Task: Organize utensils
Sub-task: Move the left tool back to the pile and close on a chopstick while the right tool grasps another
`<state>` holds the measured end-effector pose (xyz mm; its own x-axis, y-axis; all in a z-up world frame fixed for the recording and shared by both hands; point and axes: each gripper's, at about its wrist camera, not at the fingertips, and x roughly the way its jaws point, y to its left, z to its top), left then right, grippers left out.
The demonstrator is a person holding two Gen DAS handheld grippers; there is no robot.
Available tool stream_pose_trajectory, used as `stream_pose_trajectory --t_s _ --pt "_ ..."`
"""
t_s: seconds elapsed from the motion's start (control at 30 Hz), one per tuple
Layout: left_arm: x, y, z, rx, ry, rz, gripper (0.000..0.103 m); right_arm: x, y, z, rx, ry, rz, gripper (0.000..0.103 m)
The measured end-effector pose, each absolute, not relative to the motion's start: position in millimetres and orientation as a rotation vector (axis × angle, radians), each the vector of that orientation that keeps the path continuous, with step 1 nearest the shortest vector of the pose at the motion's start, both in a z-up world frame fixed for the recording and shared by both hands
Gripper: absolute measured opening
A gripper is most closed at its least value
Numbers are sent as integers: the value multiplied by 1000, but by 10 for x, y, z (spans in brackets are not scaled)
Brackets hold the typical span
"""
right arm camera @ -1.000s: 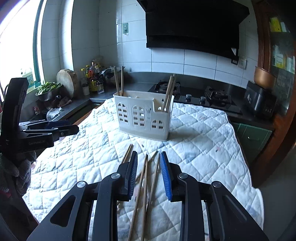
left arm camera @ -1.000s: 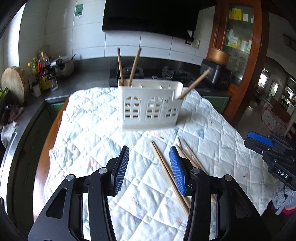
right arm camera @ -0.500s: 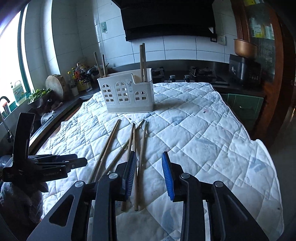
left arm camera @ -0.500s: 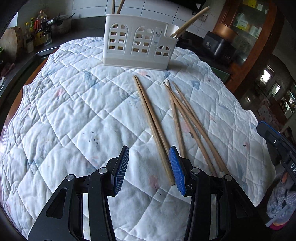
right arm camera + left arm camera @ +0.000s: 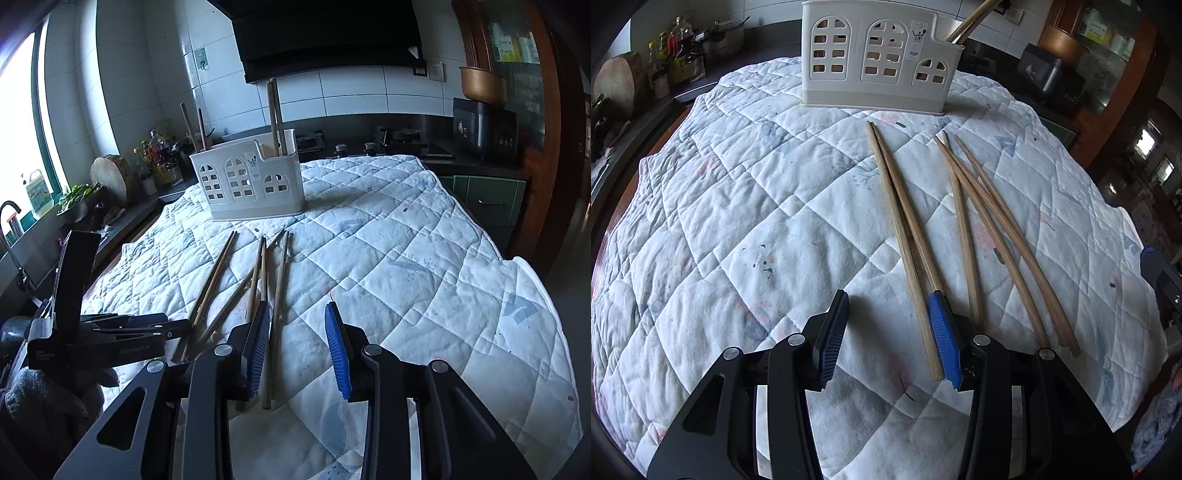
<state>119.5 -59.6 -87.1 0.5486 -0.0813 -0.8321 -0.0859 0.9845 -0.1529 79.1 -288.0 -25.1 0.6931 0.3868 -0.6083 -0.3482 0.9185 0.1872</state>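
A white slotted utensil holder [image 5: 871, 66] [image 5: 251, 184] stands at the far side of the quilted cloth [image 5: 738, 221] [image 5: 406, 258], with chopsticks upright in it [image 5: 275, 114]. Several loose wooden chopsticks [image 5: 901, 221] [image 5: 258, 273] lie on the cloth. My left gripper [image 5: 890, 299] hovers low over their near ends, open; one stick's end [image 5: 923, 317] lies between the jaws beside the right pad, not pinched. My right gripper [image 5: 297, 306] is opening its jaws; one chopstick [image 5: 275, 332] runs between them near the left pad, not gripped.
A gloved hand [image 5: 48, 402] holds the left gripper [image 5: 181, 328] at the cloth's left edge. Bottles [image 5: 155, 162] and a round wooden block [image 5: 110, 177] stand on the counter at left. A stove [image 5: 402, 136] and a black cooker [image 5: 480, 129] are behind. The cloth drops off at right.
Both grippers have come down and tipped toward the loose chopsticks, which now reach between their jaws. The right jaws stand wider than before. The left jaws keep the same gap.
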Motion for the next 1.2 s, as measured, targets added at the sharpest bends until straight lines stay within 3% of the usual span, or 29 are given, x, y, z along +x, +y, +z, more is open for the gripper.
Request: stream_pose_trajectory --t_s 0.57,0.83,0.97,1.2 --pt "1317 -727 -891 -85 968 109 45 790 -2868 -356 59 715 415 32" --pt "1290 -702 -891 -80 951 103 27 785 -2844 -409 55 731 422 32" --pt "1289 -716 -898 -75 944 95 25 786 -2777 -489 35 757 433 32" --pt "1270 -619 -900 -87 939 59 13 780 -2659 -643 -2 809 465 23"
